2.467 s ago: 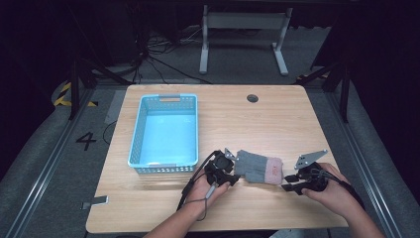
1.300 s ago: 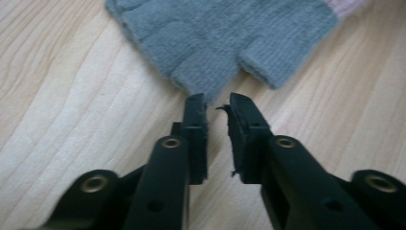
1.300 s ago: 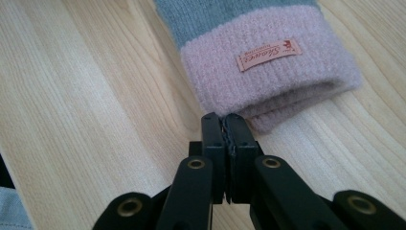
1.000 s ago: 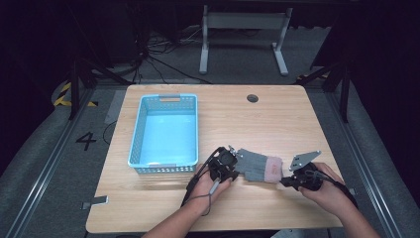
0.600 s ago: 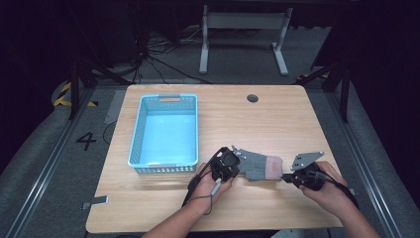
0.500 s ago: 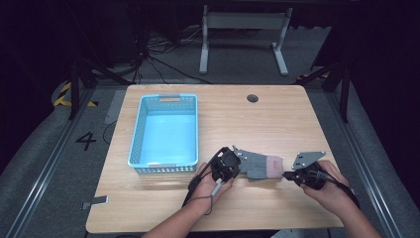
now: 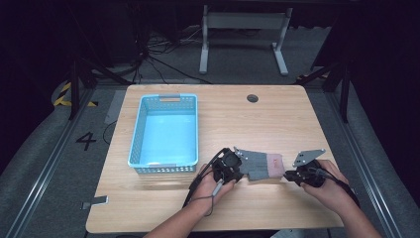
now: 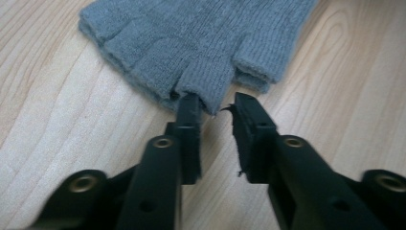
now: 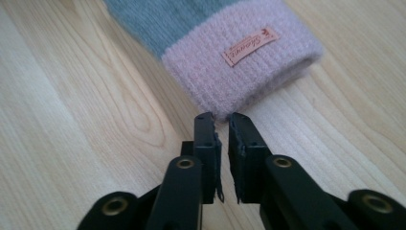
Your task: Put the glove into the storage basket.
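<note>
Table: pale wood-grain top, rounded corners, a small dark round hole near the far edge.
Basket: light blue plastic, rectangular, lattice walls, sitting on the left half of the table, well apart from both grippers.
Glove: there it is, lying flat near the front edge between the two grippers; grey ribbed knit, fingerless, with short open finger stubs at one end.
Cuff: soft, fuzzy pink knit band at the glove's other end, facing the right gripper.
Label: small salmon patch stitched on the cuff, script lettering too small to read.
Left gripper: right at the finger stubs, black jaws spread apart; one jaw tip is tucked under the edge of a stub, the other stands clear beside it, nothing clamped.
Right gripper: nosed up to the cuff's edge, jaws nearly together with a narrow gap, tips just at the fuzz; whether they pinch any of it, I cannot tell.
</note>
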